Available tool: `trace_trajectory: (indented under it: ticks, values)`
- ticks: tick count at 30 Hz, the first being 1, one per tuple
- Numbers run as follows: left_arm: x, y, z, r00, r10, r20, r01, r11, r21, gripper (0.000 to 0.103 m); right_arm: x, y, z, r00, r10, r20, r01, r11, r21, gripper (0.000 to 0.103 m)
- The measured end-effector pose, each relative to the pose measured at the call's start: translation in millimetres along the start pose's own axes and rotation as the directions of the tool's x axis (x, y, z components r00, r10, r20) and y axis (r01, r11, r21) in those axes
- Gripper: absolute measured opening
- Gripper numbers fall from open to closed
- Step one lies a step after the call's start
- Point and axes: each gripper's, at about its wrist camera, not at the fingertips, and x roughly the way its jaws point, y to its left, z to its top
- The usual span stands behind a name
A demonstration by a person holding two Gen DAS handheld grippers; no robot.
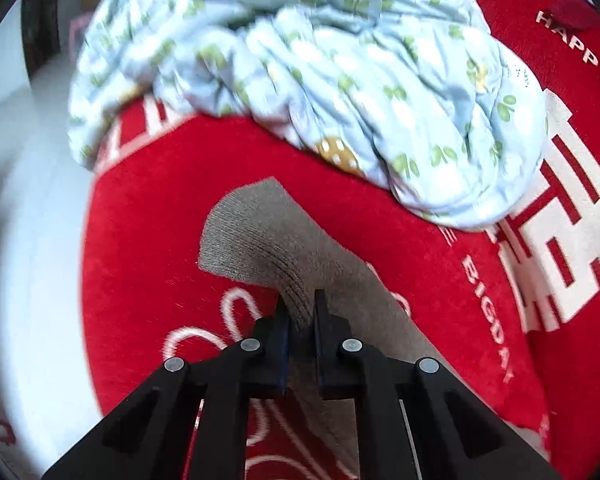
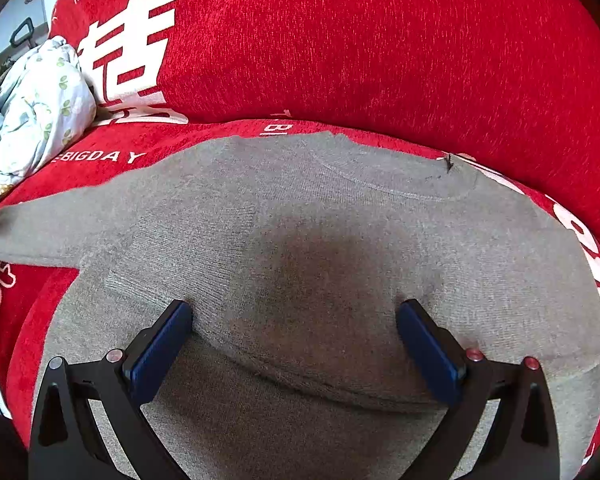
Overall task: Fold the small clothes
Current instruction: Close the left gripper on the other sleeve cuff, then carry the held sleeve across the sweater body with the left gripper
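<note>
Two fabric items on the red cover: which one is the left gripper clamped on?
The plain grey sweater: the left gripper pinches its sleeve. The floral light-blue bundle lies beyond, untouched.

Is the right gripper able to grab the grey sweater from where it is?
Probably yes. The right gripper is open, its fingers wide apart and resting on the grey sweater, which lies flat on the red sofa cover. Nothing sits between them, though flat cloth may need bunching first.

Bare red sofa cover (image 1: 140, 240) lies open left of the grey sleeve (image 1: 252, 240); a crumpled blue floral quilt (image 1: 300, 64) crowds the seat beyond it, and the red backrest (image 2: 380, 40) walls off the rear.
</note>
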Motion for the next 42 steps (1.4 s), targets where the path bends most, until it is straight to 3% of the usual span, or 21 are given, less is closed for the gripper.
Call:
trace_trajectory:
  ticks: [5, 9, 15, 18, 23, 30, 31, 36, 42]
  values:
    - [-10.8, -19.2, -7.2, 0.999, 0.032, 0.042, -0.035, 0.998, 0.061, 0.011, -6.9, -3.1, 0.7, 1.000, 0.022, -0.001, -0.022, 1.000, 0.009, 0.102]
    - [-17.9, -17.7, -8.5, 0.998, 0.024, 0.053, -0.028, 0.997, 0.070, 0.011, -22.6, -21.4, -7.5, 0.997, 0.060, 0.040, -0.063, 0.994, 0.086, 0.102]
    - [-36.6, -42.6, -25.7, 0.996, -0.017, 0.090, 0.001, 0.985, 0.172, 0.011, -38.9, -48.3, -19.6, 0.996, 0.076, 0.048, -0.081, 0.988, 0.129, 0.102]
    - [-47.7, -63.5, -44.2, 0.994, -0.065, 0.088, 0.041, 0.965, 0.258, 0.011, -49.6, -59.3, -21.0, 0.995, 0.070, 0.065, -0.078, 0.989, 0.124, 0.102]
    - [-66.7, -107.8, -89.6, 0.985, -0.171, 0.022, 0.147, 0.900, 0.411, 0.011, -61.4, -72.3, -24.2, 0.997, 0.058, 0.058, -0.062, 0.996, 0.071, 0.102]
    - [-82.7, -165.5, -163.0, 0.984, -0.177, -0.023, 0.156, 0.790, 0.593, 0.011, -62.1, -84.5, -38.1, 0.998, 0.035, 0.057, -0.034, 0.999, -0.017, 0.102]
    - [-85.5, -173.7, -176.3, 0.986, -0.167, -0.016, 0.140, 0.767, 0.627, 0.011, -61.2, -88.4, -40.5, 0.997, 0.036, 0.066, -0.035, 0.999, -0.014, 0.102]
    - [-93.9, -195.4, -217.2, 0.990, -0.135, -0.037, 0.123, 0.709, 0.694, 0.011, -54.4, -120.7, -38.4, 0.990, 0.119, 0.082, -0.128, 0.985, 0.116, 0.102]
    - [-115.3, -218.1, -246.0, 0.991, -0.130, -0.026, 0.106, 0.659, 0.745, 0.011, -61.7, -153.4, -36.6, 0.993, 0.072, 0.094, -0.090, 0.975, 0.204, 0.102]
